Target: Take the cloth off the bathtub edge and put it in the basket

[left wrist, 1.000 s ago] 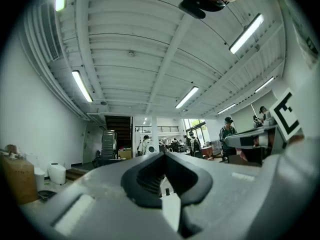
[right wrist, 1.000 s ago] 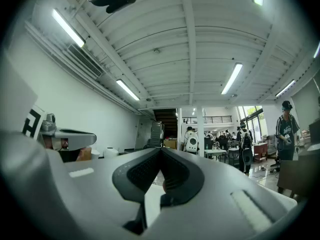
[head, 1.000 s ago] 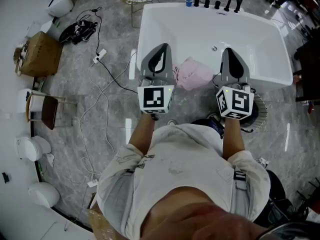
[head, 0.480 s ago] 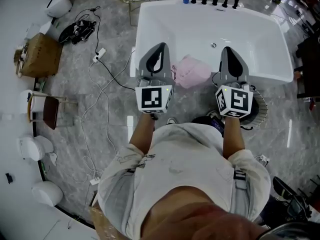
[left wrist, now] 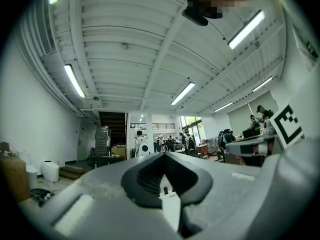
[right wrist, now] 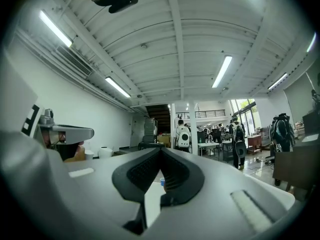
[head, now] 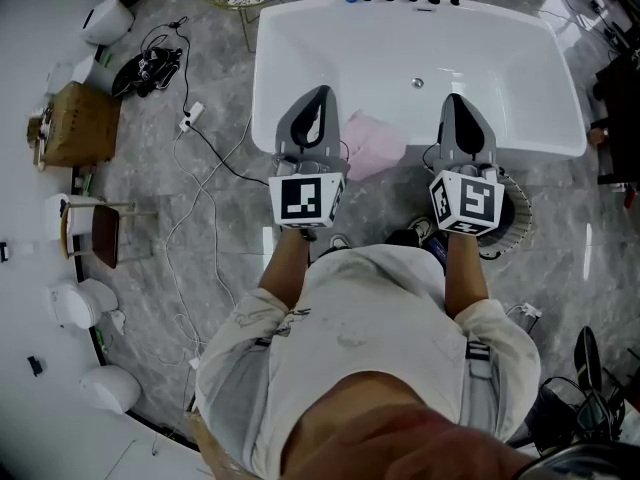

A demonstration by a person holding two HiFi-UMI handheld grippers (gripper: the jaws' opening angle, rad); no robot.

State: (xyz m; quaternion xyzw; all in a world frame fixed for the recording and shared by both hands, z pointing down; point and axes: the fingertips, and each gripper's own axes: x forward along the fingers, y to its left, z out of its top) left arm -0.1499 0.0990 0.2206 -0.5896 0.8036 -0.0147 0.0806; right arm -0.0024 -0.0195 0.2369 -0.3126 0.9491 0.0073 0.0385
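Head view: pink cloth [head: 372, 146] lies on the near edge of the bathtub [head: 480, 48], between left gripper [head: 320, 96] and right gripper [head: 457, 101]. Both pairs of jaws are pressed together, holding nothing.

Pale short-sleeved shirt [head: 360, 318]; grey left hand-held gripper [head: 321, 92] and right hand-held gripper [head: 455, 99], black-and-white marker cubes [head: 306, 199].

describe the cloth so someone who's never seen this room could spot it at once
Find the big white bathtub at the top of the head view. On its near edge, between the left gripper and the right gripper, lies the cloth. It is the only pink, crumpled thing there, against white tub and grey floor.
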